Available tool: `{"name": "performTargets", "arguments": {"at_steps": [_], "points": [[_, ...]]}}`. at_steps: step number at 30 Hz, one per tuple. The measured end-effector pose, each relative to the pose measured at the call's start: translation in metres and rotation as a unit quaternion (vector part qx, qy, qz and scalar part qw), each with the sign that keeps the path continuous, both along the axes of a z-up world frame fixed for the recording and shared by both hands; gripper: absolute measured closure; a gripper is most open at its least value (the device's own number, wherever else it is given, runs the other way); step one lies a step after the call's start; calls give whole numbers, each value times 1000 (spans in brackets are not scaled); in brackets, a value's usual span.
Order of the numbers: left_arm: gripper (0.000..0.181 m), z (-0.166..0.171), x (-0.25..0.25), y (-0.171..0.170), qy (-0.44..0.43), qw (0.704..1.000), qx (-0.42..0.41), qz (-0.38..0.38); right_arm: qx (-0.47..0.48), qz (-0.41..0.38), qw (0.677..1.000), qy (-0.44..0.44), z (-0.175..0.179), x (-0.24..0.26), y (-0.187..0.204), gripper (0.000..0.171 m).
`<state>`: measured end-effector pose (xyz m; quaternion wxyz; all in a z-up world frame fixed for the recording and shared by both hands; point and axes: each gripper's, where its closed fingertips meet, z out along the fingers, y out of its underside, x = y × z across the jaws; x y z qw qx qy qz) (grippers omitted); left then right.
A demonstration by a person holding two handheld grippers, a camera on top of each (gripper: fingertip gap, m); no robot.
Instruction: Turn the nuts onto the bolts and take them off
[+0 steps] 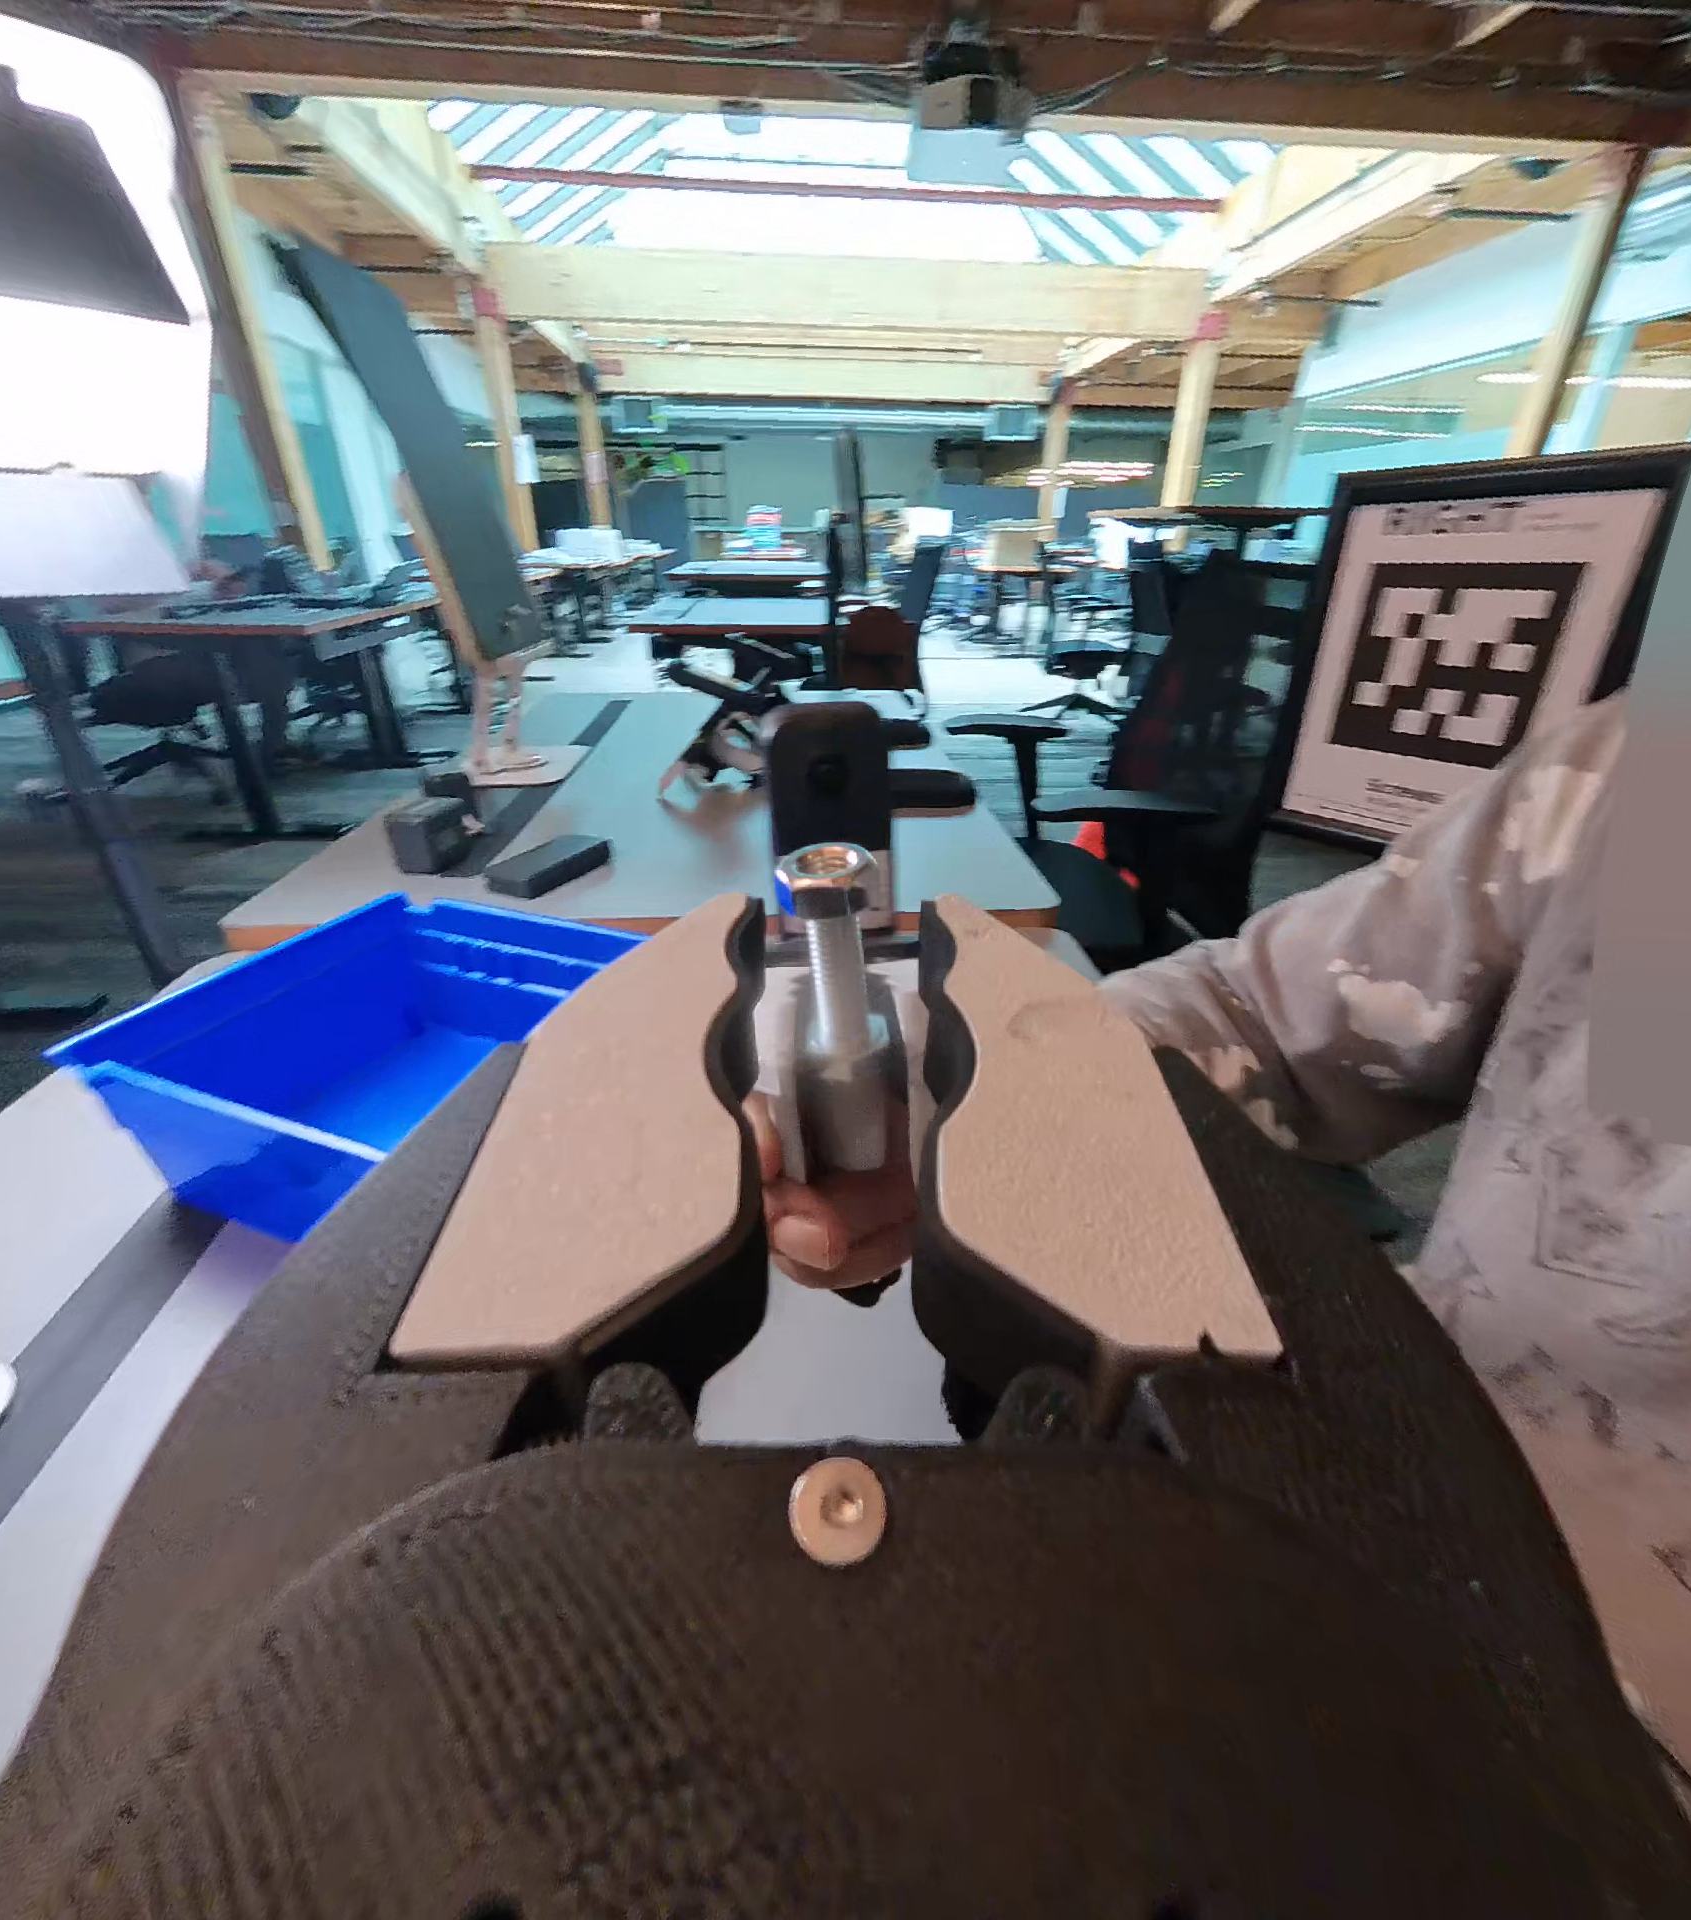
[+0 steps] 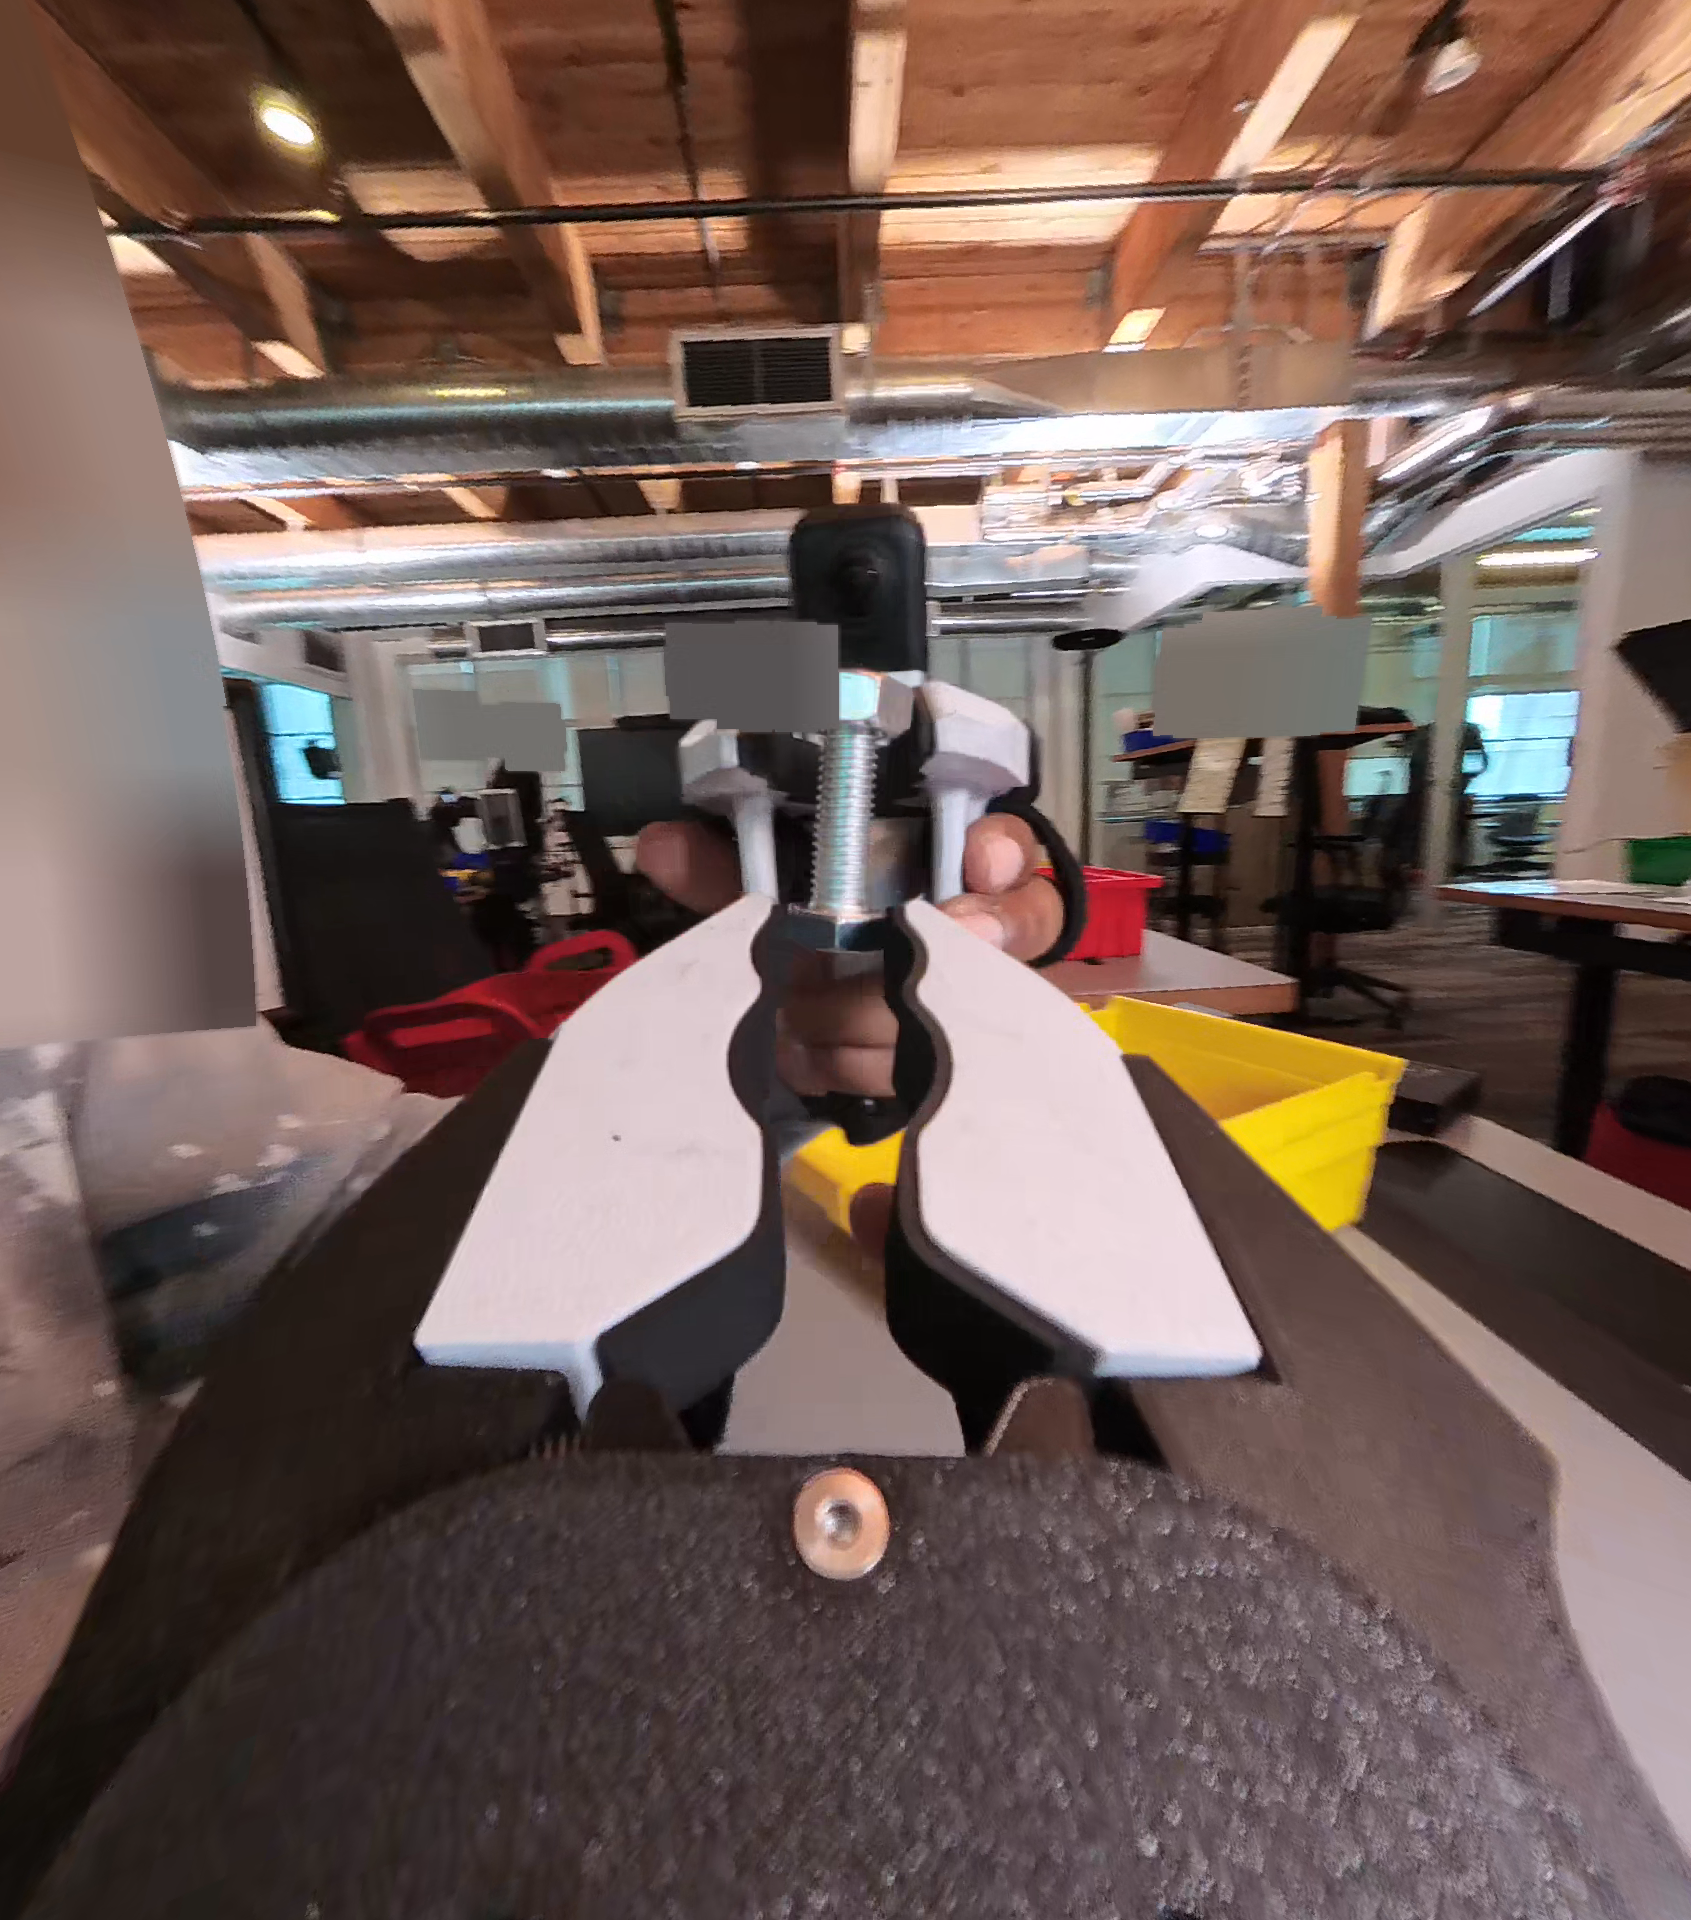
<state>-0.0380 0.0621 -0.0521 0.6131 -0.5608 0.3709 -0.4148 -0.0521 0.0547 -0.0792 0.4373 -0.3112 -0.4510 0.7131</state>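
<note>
Between the two facing grippers, held in the air: one steel bolt (image 2: 843, 810), its threaded shank running from one gripper to the other.

- Nut (image 2: 836, 927): hexagonal, steel, on the shank end nearest the right gripper (image 2: 838, 920). That gripper's two fingertips press on its opposite flats, clenched on it.
- Bolt head: at the far end in the right wrist view, at 12 o'clock from the nut. In the left wrist view it lies low in the scalloped hollow between the fingers of the left gripper (image 1: 841, 920).
- Left jaws: a narrow gap shows on either side of the head. I cannot tell whether the pads grip it or stand just clear.
- Hand (image 1: 830, 1216): seen through the left gripper's fingers, at 6 o'clock from the bolt, wrapped round the other gripper's handle.
- Sleeve (image 1: 1340, 987): pale and mottled, at 3 o'clock in the left wrist view.
- Blue bin (image 1: 353, 1039): at 9 o'clock from the left gripper, on the white table (image 1: 10, 1226).
- Yellow bin (image 2: 1267, 1101): at 3 o'clock from the right gripper, on the same kind of table.
- Marker board (image 1: 1464, 644): black-framed with a black-and-white square pattern, at 2 o'clock, standing well behind.
</note>
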Motion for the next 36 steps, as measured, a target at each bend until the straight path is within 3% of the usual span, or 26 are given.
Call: {"name": "performTargets", "arguments": {"at_steps": [5, 16, 19, 25, 36], "points": [[157, -2, -3, 18, -1, 998, -17, 65, 24, -92, 995, -13, -7, -7, 17, 153], [163, -9, -9, 33, 57, 987, 0, 151, 62, -182, 980, -53, -17, -14, 34, 153], [163, -9, -8, 33, 46, 989, -5, 140, 62, -197, 977, -46, -16, -14, 35, 153], [163, -6, -6, 25, 25, 995, -9, 98, 53, -167, 984, -34, -12, -12, 28, 153], [160, -1, 0, -5, 21, 1000, -3, -10, 26, -2, 1000, -3, -5, -2, -8, 153]]}}
